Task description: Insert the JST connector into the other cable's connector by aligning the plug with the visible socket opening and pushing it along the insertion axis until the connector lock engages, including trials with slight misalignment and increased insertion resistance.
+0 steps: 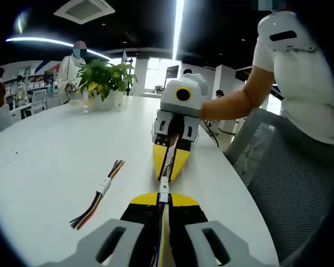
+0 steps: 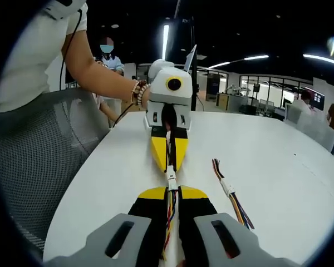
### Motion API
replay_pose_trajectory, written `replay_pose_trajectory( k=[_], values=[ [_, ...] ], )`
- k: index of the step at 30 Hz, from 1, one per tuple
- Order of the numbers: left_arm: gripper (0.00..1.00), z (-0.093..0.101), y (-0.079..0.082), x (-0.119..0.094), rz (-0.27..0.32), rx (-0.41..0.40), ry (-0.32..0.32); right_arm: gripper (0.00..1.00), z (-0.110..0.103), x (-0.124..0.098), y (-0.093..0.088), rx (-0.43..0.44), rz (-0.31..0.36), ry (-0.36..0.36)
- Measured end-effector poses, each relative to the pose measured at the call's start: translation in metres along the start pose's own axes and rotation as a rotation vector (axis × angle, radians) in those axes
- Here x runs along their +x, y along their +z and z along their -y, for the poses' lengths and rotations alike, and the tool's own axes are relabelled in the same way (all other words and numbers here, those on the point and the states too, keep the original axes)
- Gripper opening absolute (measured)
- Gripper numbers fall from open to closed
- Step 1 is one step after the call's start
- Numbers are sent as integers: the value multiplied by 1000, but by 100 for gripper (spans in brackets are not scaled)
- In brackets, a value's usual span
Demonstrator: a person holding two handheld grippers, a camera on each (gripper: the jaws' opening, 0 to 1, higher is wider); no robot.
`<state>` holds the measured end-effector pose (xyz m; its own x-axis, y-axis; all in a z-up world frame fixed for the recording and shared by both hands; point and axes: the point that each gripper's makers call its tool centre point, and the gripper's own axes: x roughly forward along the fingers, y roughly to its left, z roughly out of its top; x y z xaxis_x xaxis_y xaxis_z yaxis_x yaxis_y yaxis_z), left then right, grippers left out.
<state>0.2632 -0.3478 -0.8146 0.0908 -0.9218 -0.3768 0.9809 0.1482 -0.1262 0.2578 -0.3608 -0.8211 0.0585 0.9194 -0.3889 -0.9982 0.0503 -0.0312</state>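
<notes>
Both grippers clamped on wired JST connector halves (image 1: 164,186) meeting nose to nose (spare mated cable (image 1: 103,186) at nine o'clock), likely mid-insertion; next, straight axial push until lock clicks.

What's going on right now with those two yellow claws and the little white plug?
Left claw and right claw both shut on cables. White connectors meet between tips. Spare joined cable lies aside, clear.

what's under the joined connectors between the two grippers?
Bare white table under the white connectors, which sit between the left gripper and right gripper. Contact with the table can't be judged.
</notes>
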Motion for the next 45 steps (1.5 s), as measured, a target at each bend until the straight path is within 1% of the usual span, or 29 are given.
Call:
replay_pose_trajectory(
  k=[3,9,13,15,20,25,35,42,45],
  values=[
    [0,1,1,0,6,-1,-7,3,-1,1,-1,1,-5,7],
    [0,4,-2,0,-17,17,-19,3,-5,3,-3,-12,-24,26],
    [0,6,-5,2,-41,31,-24,3,-7,4,-6,-38,-61,40],
    [0,7,-6,2,-43,30,-26,3,-8,5,-7,-51,-78,44],
    [0,7,-9,4,-57,29,-28,3,-9,7,-11,-58,-100,50],
    [0,6,-9,3,-64,32,-29,3,-8,6,-10,-66,-107,47],
    [0,6,-13,6,-87,35,-33,3,-9,7,-14,-65,-131,52],
    [0,5,-18,7,-109,39,-31,3,-9,6,-12,-50,-119,50],
    [0,5,-21,7,-122,42,-30,3,-9,5,-9,-41,-102,48]
  ],
)
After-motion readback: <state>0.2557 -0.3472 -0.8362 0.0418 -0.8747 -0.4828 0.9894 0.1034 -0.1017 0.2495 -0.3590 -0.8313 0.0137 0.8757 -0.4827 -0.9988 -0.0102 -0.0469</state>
